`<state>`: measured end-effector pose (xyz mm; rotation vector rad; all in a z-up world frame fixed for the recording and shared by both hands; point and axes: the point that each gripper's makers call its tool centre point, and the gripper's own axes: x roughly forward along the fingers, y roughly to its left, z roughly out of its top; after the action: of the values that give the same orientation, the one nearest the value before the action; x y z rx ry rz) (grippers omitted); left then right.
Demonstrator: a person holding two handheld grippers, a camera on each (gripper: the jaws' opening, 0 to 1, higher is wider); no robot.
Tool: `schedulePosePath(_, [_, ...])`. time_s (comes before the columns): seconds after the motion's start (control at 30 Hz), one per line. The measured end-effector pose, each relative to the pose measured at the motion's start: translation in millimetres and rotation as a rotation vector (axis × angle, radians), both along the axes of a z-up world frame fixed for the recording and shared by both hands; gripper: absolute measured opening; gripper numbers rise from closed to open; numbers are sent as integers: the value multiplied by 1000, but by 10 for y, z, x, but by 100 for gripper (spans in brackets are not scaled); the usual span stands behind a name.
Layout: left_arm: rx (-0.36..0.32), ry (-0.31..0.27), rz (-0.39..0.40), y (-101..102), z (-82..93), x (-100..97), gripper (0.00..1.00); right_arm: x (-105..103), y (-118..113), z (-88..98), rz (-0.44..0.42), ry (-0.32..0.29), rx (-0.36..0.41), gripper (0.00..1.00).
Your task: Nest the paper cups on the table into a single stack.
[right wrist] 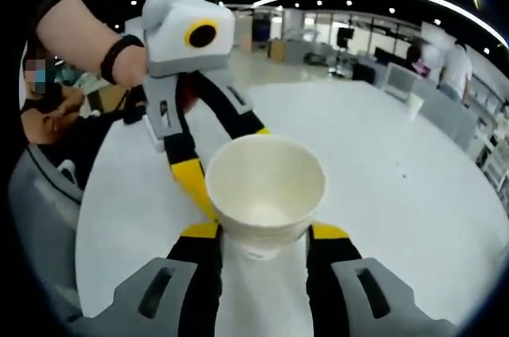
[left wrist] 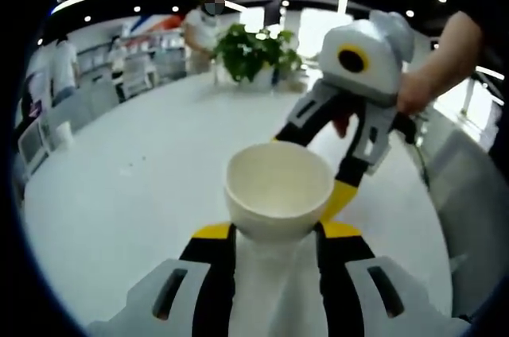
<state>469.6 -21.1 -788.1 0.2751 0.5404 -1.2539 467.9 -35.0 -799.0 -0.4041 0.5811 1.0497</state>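
Holding one paper cup (left wrist: 277, 188) mouth-up between both grippers: left gripper (left wrist: 277, 230) closed on its wall, right gripper (right wrist: 265, 230) closed likewise, probably to keep it steady for nesting. Beyond lies the white table (left wrist: 143, 170); farther off, a potted plant (left wrist: 256, 51).

The round white table (left wrist: 119, 186) lies bare and passable around the centre. At the centre, an upright white paper cup (left wrist: 278, 188) is closed in on both sides by the left gripper (left wrist: 276, 228) and the right gripper (right wrist: 264, 230). A green potted plant (left wrist: 256, 51) blocks the far edge.
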Motion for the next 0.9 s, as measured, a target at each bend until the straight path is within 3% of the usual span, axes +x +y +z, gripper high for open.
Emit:
schedulePosePath(0.27, [3,19,10,14,-7,3,39,10,5,13,7,-24,-15,41])
schedulePosePath(0.53, [35,12,14,140,0,-47,44,-42,-158,37,-19,-24,-29,47])
schedulePosePath(0.9, [-6,-27,110,440,313,-223,54,-486,-526,349,-61,-48,-22,50])
